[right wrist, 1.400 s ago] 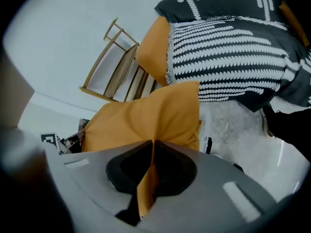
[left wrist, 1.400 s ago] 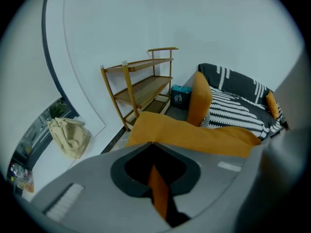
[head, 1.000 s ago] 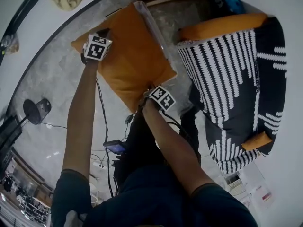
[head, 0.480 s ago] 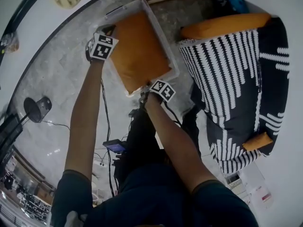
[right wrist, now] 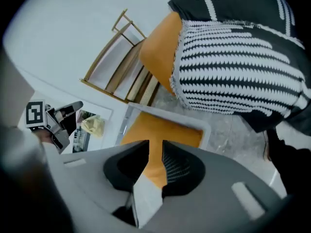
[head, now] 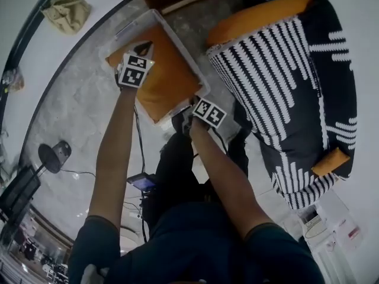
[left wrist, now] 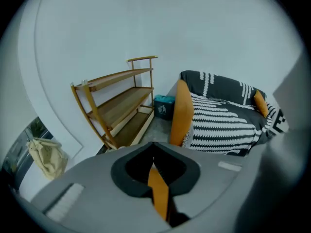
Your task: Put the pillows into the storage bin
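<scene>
An orange pillow lies in the clear storage bin on the floor in front of me. My left gripper is over the pillow's far left part. In the left gripper view this gripper is shut, with a strip of the orange fabric pinched between its pads. My right gripper is at the bin's near corner. Its jaws have just been opening and stand apart with nothing between them. Through the gap I see the pillow inside the bin.
A sofa under a black-and-white striped blanket stands right of the bin, with an orange pillow at its far end and another nearer. A wooden shelf stands behind. A beige bag, cables and a small screen lie on the floor.
The pillow, held above the bin a second ago, has gone down into it. Both hands moved toward the bin, and the left one has shifted further over the pillow.
</scene>
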